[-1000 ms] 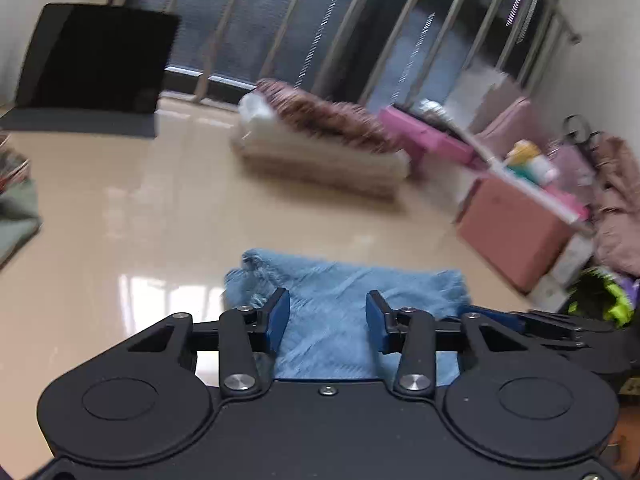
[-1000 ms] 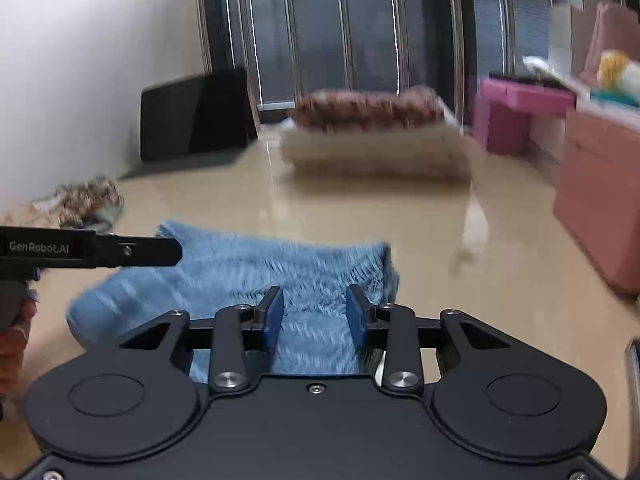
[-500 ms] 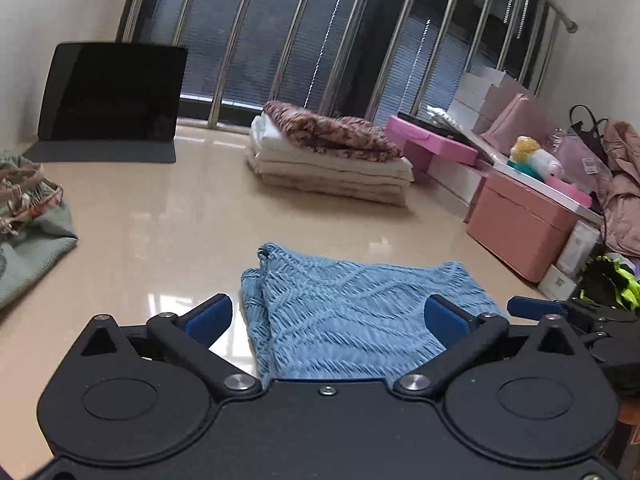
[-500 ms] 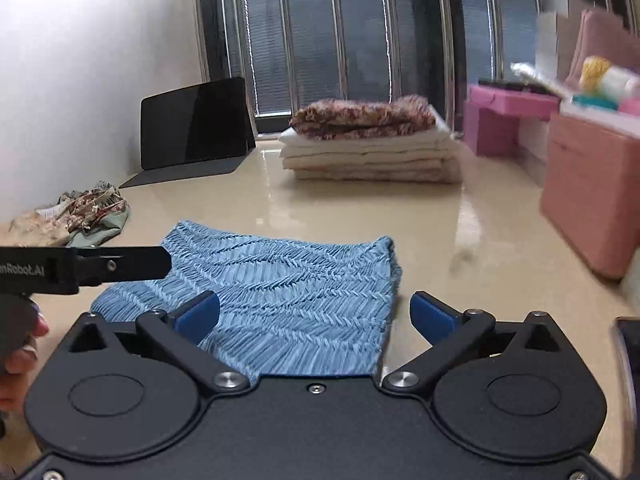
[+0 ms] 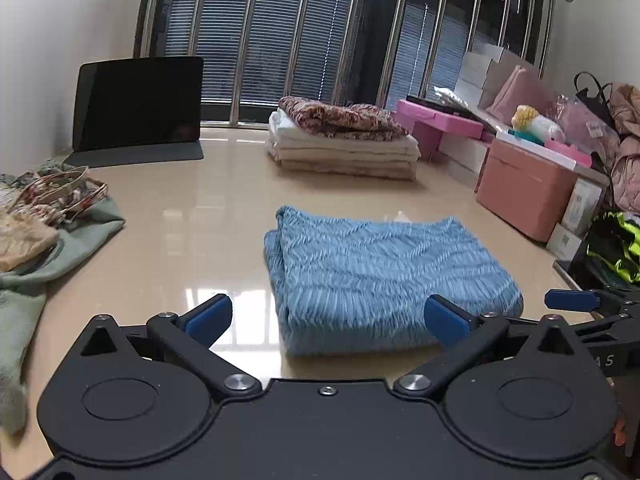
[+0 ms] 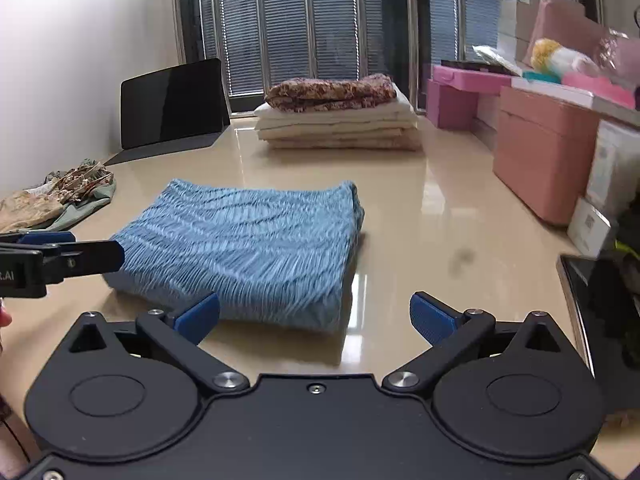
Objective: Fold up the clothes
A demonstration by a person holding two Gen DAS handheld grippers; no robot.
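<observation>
Glossy beige tabletop (image 5: 192,216) is being shown in both wrist views, backed by a dark window with metal bars. Lying flat on it, folded into a thick rectangle, is the blue knit garment (image 5: 376,276), just ahead of both tongs and touched by neither.

The left gripper (image 5: 328,318) is being held low in front of the garment's near edge, its blue-tipped fingers (image 5: 208,318) being kept spread wide with nothing between them; the garment is lying ahead and slightly to the right of its centre. The right gripper (image 6: 314,316) is likewise being held with its jaws spread apart and empty, the garment (image 6: 244,248) lying ahead and to its left. From the right wrist view the left gripper (image 6: 60,256) is being seen at the garment's left corner, close to the fabric, though contact cannot be told.

Farther ahead of the tongs, a stack of folded cream linens (image 5: 344,148) is being topped by a brown patterned cloth (image 5: 340,118). To the far left, a dark tablet (image 5: 136,102) is being propped upright on its cover, and nearer on the left a heap of unfolded clothes (image 5: 48,216) is lying. To the right, pink boxes (image 5: 524,188) are being lined up along the table's edge.
</observation>
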